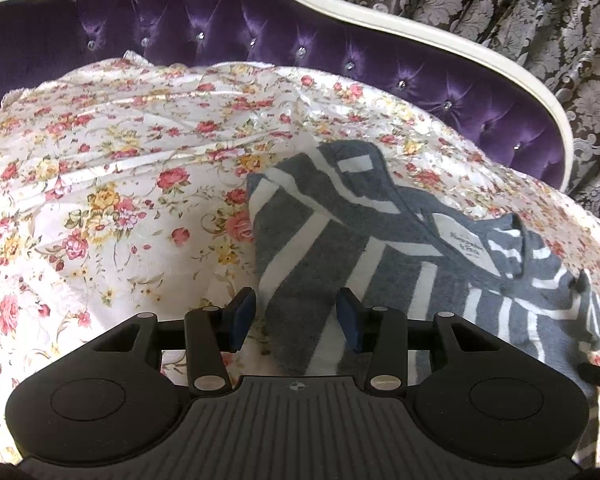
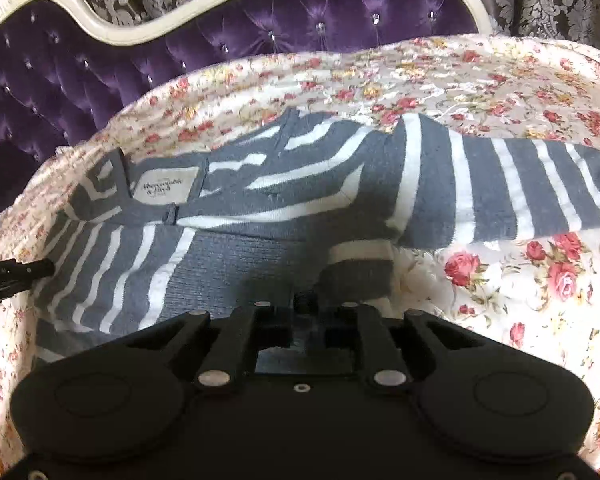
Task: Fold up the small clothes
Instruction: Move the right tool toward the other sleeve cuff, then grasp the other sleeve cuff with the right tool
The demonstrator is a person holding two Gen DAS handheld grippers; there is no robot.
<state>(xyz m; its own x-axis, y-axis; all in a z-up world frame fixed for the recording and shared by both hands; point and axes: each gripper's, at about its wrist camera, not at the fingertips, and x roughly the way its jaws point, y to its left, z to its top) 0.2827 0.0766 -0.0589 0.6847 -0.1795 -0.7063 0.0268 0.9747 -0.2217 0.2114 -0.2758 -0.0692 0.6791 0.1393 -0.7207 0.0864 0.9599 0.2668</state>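
Note:
A grey and white striped sweater lies on a floral bedspread. In the left wrist view my left gripper is open, its blue pads on either side of a folded sleeve end, just above the cloth. In the right wrist view the sweater spreads out with its neck label at the left and one sleeve stretched to the right. My right gripper is shut on a fold of the sweater at its near edge; the fingertips are mostly hidden by cloth.
A purple tufted headboard with a cream frame stands behind the bed, and patterned curtains hang beyond it. A black part of the other gripper shows at the left edge of the right wrist view.

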